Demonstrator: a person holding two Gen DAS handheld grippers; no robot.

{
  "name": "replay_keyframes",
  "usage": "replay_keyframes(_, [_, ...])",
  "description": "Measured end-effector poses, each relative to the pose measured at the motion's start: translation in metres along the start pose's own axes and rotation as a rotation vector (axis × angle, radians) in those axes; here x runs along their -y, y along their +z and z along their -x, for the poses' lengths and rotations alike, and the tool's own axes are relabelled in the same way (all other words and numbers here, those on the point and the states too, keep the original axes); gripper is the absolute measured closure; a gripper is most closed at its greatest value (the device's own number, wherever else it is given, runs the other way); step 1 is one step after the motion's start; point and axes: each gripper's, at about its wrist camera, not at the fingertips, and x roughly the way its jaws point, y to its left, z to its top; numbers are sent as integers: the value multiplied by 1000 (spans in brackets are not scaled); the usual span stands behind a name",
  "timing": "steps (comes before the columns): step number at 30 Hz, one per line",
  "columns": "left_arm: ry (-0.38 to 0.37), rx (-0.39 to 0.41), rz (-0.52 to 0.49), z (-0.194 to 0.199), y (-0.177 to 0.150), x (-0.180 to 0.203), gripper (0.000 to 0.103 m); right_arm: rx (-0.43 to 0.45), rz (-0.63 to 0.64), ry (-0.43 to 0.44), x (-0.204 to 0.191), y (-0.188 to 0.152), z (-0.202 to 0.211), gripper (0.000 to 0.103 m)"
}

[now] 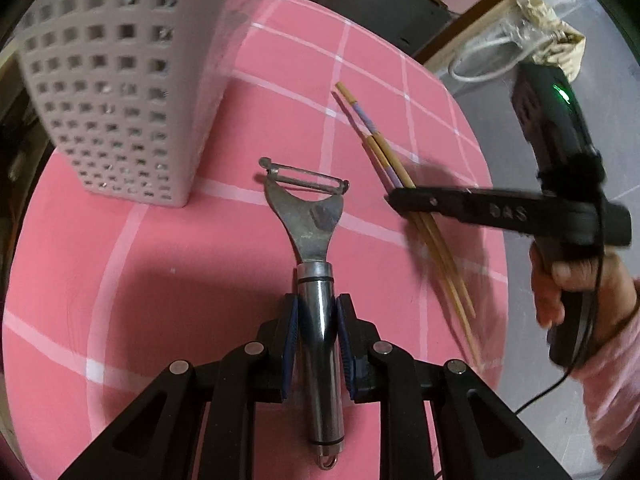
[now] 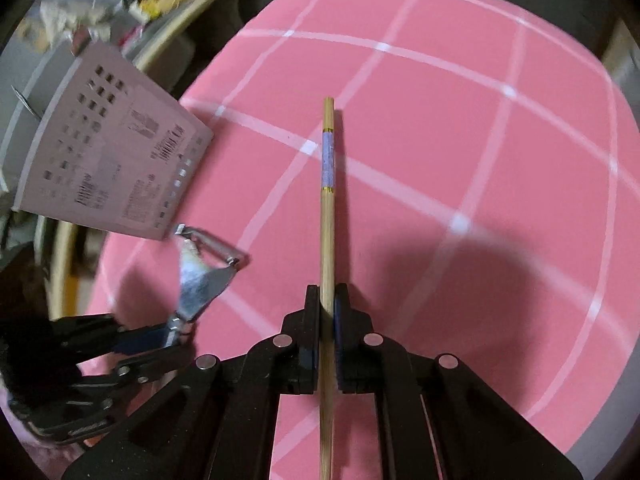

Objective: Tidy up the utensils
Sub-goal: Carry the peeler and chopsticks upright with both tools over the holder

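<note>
Already both tools lifted: left tongs (image 1: 316, 326) clamped on steel Y-shaped peeler (image 1: 310, 232), right tongs (image 2: 328, 300) on bamboo chopsticks (image 2: 327, 216). Perforated grey plastic holder (image 1: 116, 88) awaits; neither stowed yet.

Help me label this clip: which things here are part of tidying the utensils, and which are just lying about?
Part of the job:
- peeler, held in the left gripper
- chopsticks, held in the right gripper
- perforated utensil holder

Lying about:
- white cable on the floor
- cream bag
</note>
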Motion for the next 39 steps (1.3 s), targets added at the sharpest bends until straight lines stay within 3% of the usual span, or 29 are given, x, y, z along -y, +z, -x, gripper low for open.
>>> replay_keyframes(4, [-30,14,-47,5,-4,5,86,107,-87,59,3,-33,23,97])
replay_keyframes(7, [-84,54,-104,18,-13,15,86,190,-121,86,14,-34,18,97])
replay_keyframes(8, [-99,69,-120,23,-15,18,86,233,-130,92,16,-20,10,97])
replay_keyframes(10, [-122,99,-154,34,-19,25,86,321,-143,89,20,-30,24,97])
replay_keyframes(12, [-150,128,-174,45,-19,28,86,409,-143,93,22,-17,21,97])
replay_keyframes(17, [-206,240,-231,89,-7,38,86,608,-105,85,3,-18,65,97])
replay_keyframes(28, [-274,468,-275,185,61,37,86,957,-10,160,-54,46,160,97])
replay_keyframes(34, [-234,622,-264,215,98,6,86,1157,1,241,-93,94,164,97])
replay_keyframes(39, [-225,713,-248,207,119,-22,86,1264,-14,268,-112,124,144,97])
